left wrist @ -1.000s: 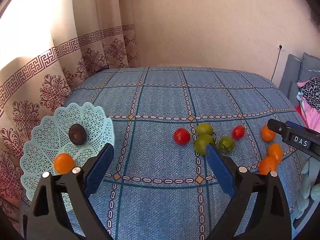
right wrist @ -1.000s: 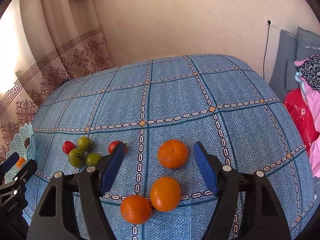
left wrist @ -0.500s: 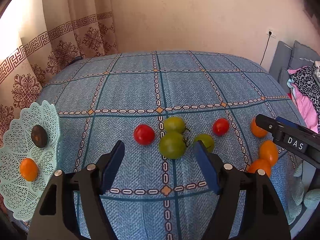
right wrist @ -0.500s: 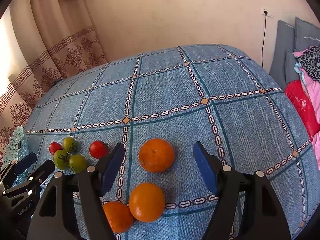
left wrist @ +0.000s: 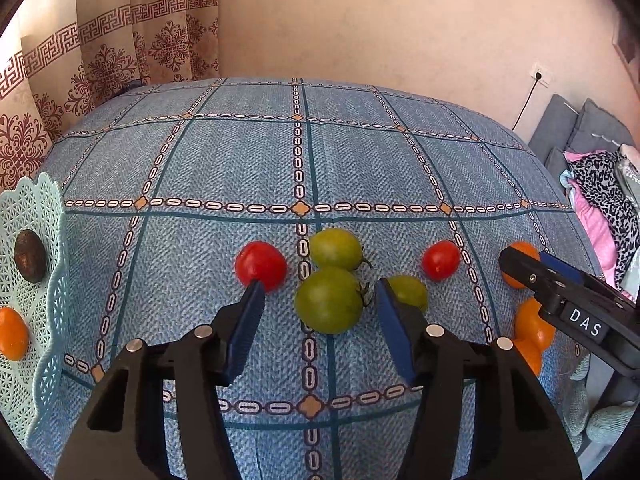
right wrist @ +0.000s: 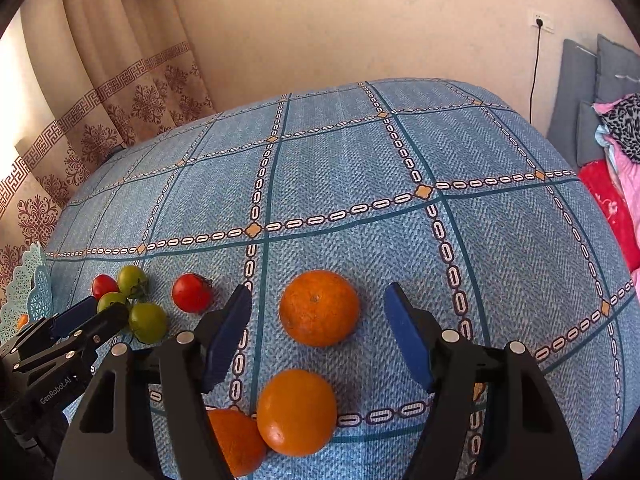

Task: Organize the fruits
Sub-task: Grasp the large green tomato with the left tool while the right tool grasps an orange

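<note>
**Both claws spread over fruit on the blue checked cloth**

Places are given relative to the large green tomato (left wrist: 329, 300), seen in the left wrist view. Far to its left, at the cloth's edge, a pale green lattice basket (left wrist: 44, 280) is seen, with a dark brown fruit (left wrist: 30, 255) and a small orange fruit (left wrist: 12, 334) held inside it. Just left of the large green tomato and slightly beyond it, a red tomato (left wrist: 261, 265) is found, its near side partly covered by the left fingertip (left wrist: 250, 312). The left gripper (left wrist: 320, 304) is spread wide, and the large green tomato lies between its blue pads, touched by neither. Directly behind it, and touching it, a second green tomato (left wrist: 335, 249) is set. A smaller green tomato (left wrist: 408, 292) is seen just right, partly hidden by the right-hand pad. Further right lies another red tomato (left wrist: 441, 260).

Well to the right, three oranges are laid on the blue cloth (right wrist: 360, 184). In the right wrist view, the far orange (right wrist: 319, 307) sits between the pads of the right gripper (right wrist: 318, 312), which is also spread, with gaps left on both sides. Nearer the camera, a second orange (right wrist: 296, 412) and a third orange (right wrist: 236, 440) are seen touching each other, the third partly hidden behind the claw's left arm.
</note>
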